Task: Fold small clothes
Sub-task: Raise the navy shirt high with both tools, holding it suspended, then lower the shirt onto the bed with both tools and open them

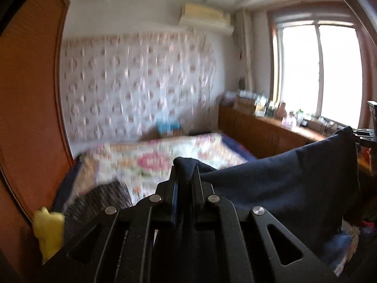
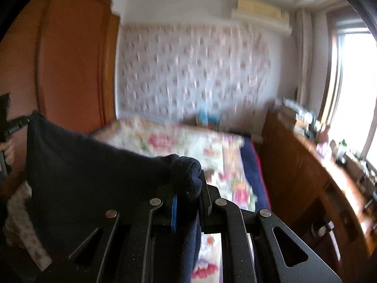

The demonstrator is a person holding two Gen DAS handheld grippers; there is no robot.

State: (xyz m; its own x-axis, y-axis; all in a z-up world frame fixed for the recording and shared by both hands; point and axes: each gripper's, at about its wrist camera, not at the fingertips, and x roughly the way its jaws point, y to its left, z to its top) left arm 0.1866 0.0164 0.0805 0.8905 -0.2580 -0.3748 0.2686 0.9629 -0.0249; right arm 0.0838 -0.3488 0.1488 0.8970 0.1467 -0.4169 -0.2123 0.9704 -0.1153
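A dark navy garment [image 1: 282, 179] hangs stretched in the air between my two grippers, above the bed. My left gripper [image 1: 186, 172] is shut on one bunched corner of it. My right gripper [image 2: 188, 179] is shut on the other corner, and the cloth [image 2: 82, 176] spreads away to the left. The right gripper shows at the far right of the left wrist view [image 1: 364, 135]; the left gripper shows at the far left of the right wrist view [image 2: 14, 125]. The lower part of the garment is hidden behind the gripper bodies.
A bed with a floral quilt [image 1: 150, 158] lies below and ahead. A dark woven basket [image 1: 103, 200] and a yellow cloth [image 1: 48, 231] sit at the lower left. A wooden wardrobe [image 2: 70, 59] stands left, a cluttered wooden cabinet [image 2: 318, 165] by the window on the right.
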